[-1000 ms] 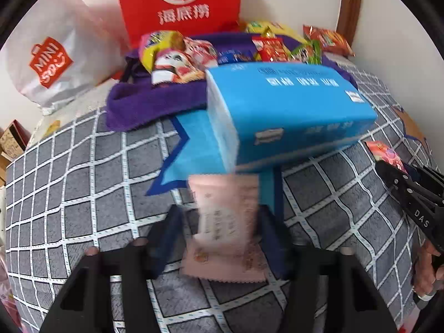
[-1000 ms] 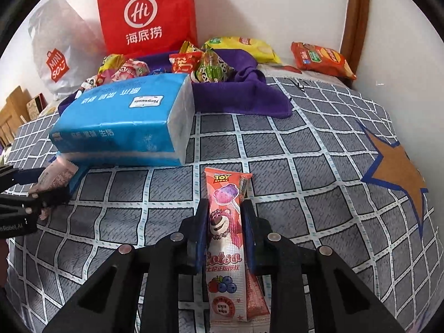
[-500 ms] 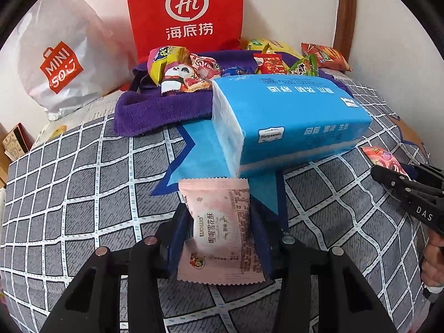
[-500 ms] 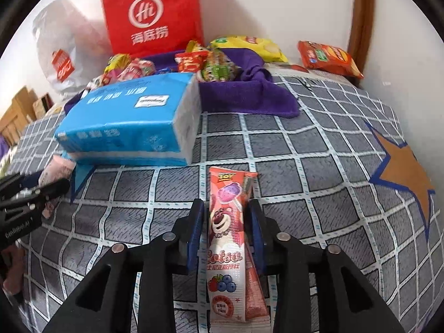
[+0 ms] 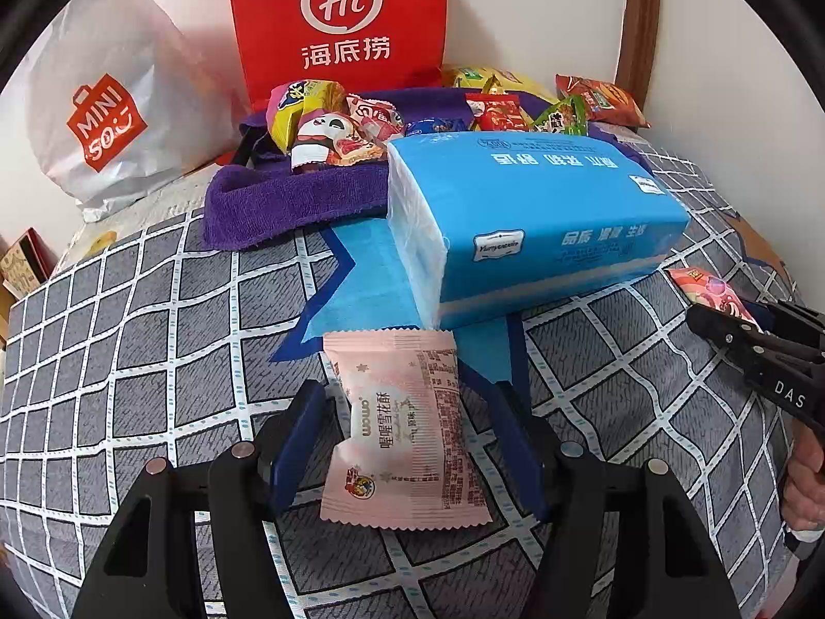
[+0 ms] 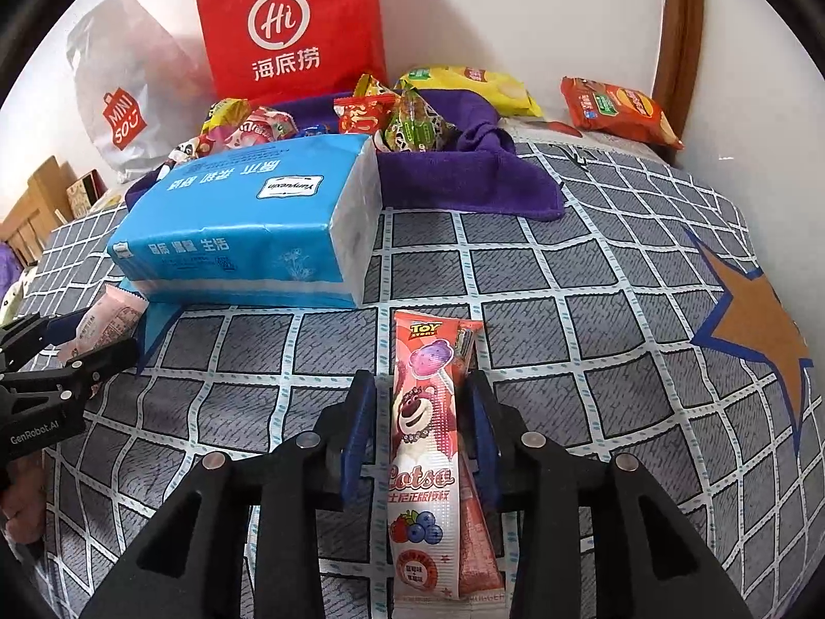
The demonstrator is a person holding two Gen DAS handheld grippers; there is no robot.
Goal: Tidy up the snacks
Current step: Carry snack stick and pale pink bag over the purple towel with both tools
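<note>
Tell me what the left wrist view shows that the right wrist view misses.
Left wrist only: the printed face of the pale pink snack packet, lying between the left tongs, whose jaws have just been opening and stand clear of it. Right wrist only: the orange star on the checked cover, and the long pink bear-print packet full length between the right tongs. Both: blue tissue pack, purple towel, red paper bag.
</note>
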